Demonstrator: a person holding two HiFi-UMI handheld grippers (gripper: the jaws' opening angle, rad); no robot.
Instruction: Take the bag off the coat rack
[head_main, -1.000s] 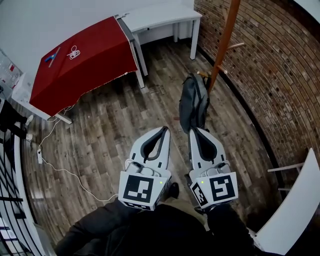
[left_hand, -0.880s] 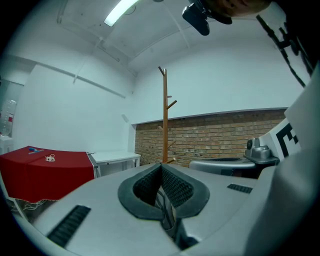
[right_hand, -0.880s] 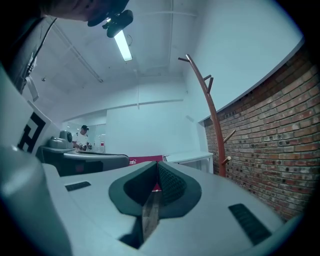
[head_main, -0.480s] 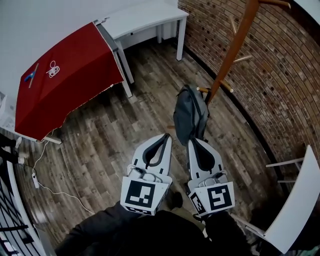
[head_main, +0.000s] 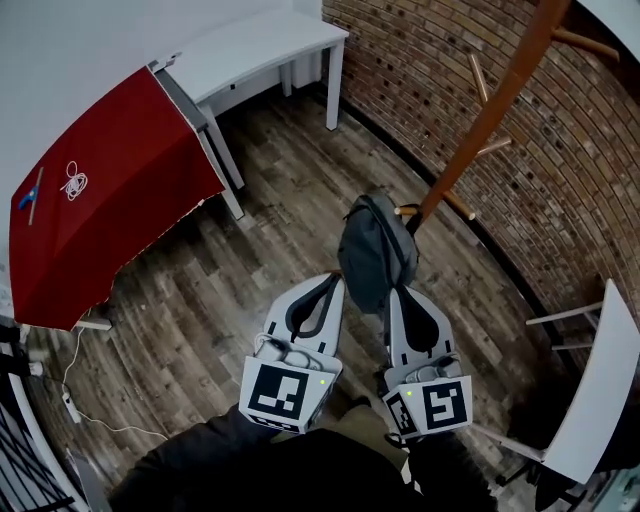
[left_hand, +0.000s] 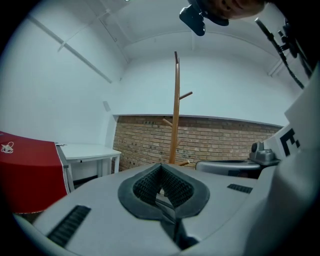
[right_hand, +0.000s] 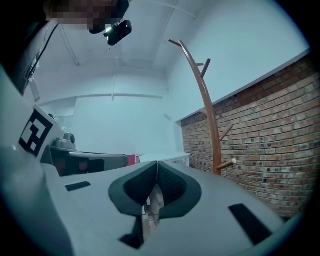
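Observation:
A grey backpack (head_main: 375, 250) hangs from a low peg of the wooden coat rack (head_main: 495, 115), just above the floor by the brick wall. Both grippers point level toward it, side by side. My left gripper (head_main: 335, 278) is shut and empty, its tip just left of the bag's lower part. My right gripper (head_main: 398, 293) is also shut and empty, and in the head view the bag overlaps its tip. The left gripper view has the rack's pole (left_hand: 176, 110) above the closed jaws (left_hand: 161, 169). The right gripper view has the curved pole (right_hand: 206, 115) right of the closed jaws (right_hand: 157, 166). Neither gripper view shows the bag.
A red-covered table (head_main: 100, 220) and a white desk (head_main: 250, 50) stand at the left and the back. The brick wall (head_main: 560, 180) runs along the right. A white tabletop (head_main: 600, 400) juts in at the lower right. A cable (head_main: 70, 395) lies on the wooden floor.
Both grippers have moved forward toward the bag and the rack. The bag now sits right at their tips and overlaps the right one. Both stayed shut.

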